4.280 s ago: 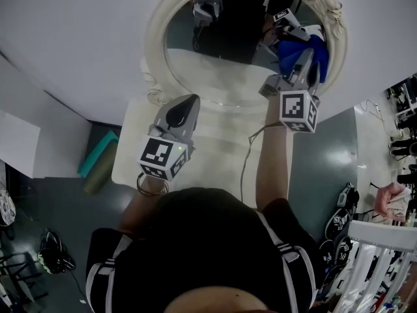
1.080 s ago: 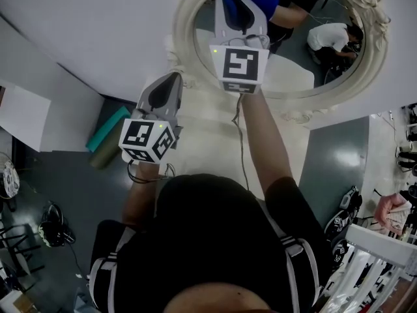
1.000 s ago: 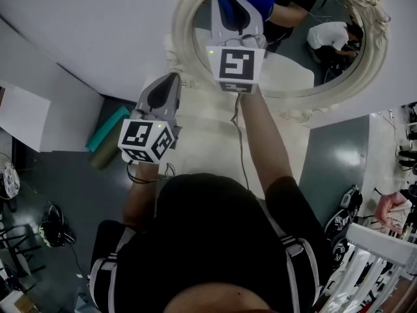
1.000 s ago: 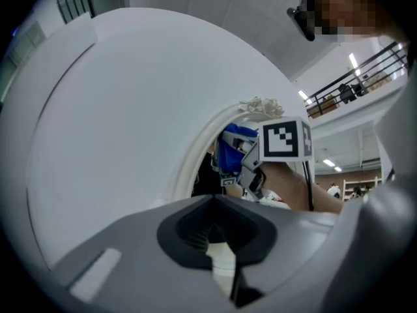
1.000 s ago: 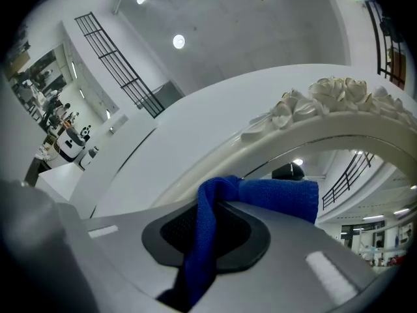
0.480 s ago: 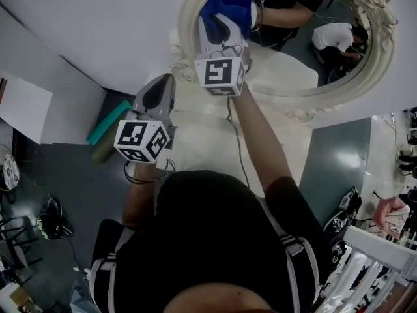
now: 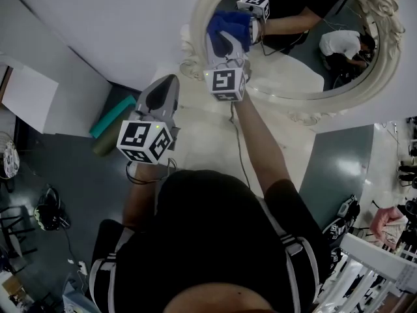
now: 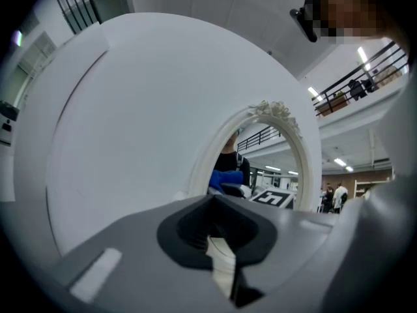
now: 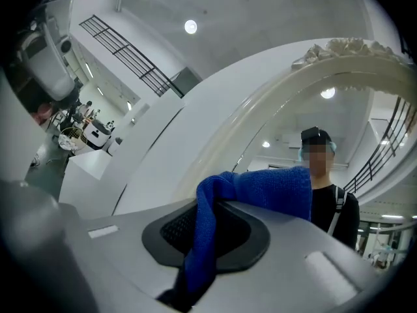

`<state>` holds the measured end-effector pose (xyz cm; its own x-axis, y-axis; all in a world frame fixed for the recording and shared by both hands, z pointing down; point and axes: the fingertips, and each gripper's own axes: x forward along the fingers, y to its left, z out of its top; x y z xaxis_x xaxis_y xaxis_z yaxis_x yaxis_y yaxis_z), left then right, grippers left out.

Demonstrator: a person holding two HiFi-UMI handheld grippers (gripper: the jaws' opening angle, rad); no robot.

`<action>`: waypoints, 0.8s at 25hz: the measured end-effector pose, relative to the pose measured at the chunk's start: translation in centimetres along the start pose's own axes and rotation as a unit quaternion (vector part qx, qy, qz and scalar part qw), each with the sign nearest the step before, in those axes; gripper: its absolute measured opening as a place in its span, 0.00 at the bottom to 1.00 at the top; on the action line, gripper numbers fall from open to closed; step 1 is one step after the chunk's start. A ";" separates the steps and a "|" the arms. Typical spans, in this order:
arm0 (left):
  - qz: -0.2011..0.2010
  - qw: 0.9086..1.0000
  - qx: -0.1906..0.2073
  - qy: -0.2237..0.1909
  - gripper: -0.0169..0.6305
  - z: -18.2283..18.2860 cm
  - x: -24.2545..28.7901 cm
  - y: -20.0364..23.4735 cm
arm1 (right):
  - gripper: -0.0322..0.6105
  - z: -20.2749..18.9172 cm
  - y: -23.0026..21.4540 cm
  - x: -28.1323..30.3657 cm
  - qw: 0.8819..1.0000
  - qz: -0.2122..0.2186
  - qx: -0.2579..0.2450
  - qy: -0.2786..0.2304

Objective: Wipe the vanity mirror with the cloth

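The oval vanity mirror (image 7: 306, 51) in its ornate cream frame (image 7: 389, 52) fills the upper right of the head view. My right gripper (image 7: 227, 34) is shut on a blue cloth (image 7: 229, 25), which is pressed to the glass near the mirror's left edge. In the right gripper view the blue cloth (image 9: 260, 191) hangs out over the shut jaws of that gripper (image 9: 201, 243), with the frame (image 9: 293, 90) curving behind. My left gripper (image 7: 171, 79) hangs lower left, off the mirror, shut and holding nothing. Its own view shows the left gripper (image 8: 218, 243) pointing at the mirror (image 8: 260, 168).
The cream vanity top (image 7: 202, 135) lies below the mirror, with a grey cable (image 7: 236, 142) running over it. A teal roll (image 7: 112, 115) and a white box (image 7: 26, 96) sit on the floor at left. White rails (image 7: 371, 266) and shoes (image 7: 342, 212) are at lower right.
The right gripper has carried the cloth across the glass from the right side to the left edge. The left gripper has stayed almost in place.
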<state>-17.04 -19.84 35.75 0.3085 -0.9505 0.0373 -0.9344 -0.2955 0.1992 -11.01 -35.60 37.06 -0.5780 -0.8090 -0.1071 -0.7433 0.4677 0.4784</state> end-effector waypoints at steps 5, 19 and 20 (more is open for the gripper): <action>0.001 1.000 -0.001 0.001 0.04 -0.2 -0.6 -0.2 | 0.12 -3.0 1.5 -0.3 0.999 0.023 0.035 0.019; -0.008 1.000 0.001 0.001 0.04 -0.2 -0.8 -1.5 | 0.12 -1.7 0.1 -5.3 0.989 0.033 0.138 -0.049; -0.011 1.000 0.001 0.002 0.04 -0.2 -0.7 -1.7 | 0.12 -0.8 -0.6 -6.3 0.986 0.025 0.155 -0.064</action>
<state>-15.64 -18.65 35.60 0.3303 -0.9432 0.0362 -0.9273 -0.3171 0.1988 -6.64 -31.11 38.14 -0.6400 -0.7394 -0.2089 -0.7681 0.6084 0.1997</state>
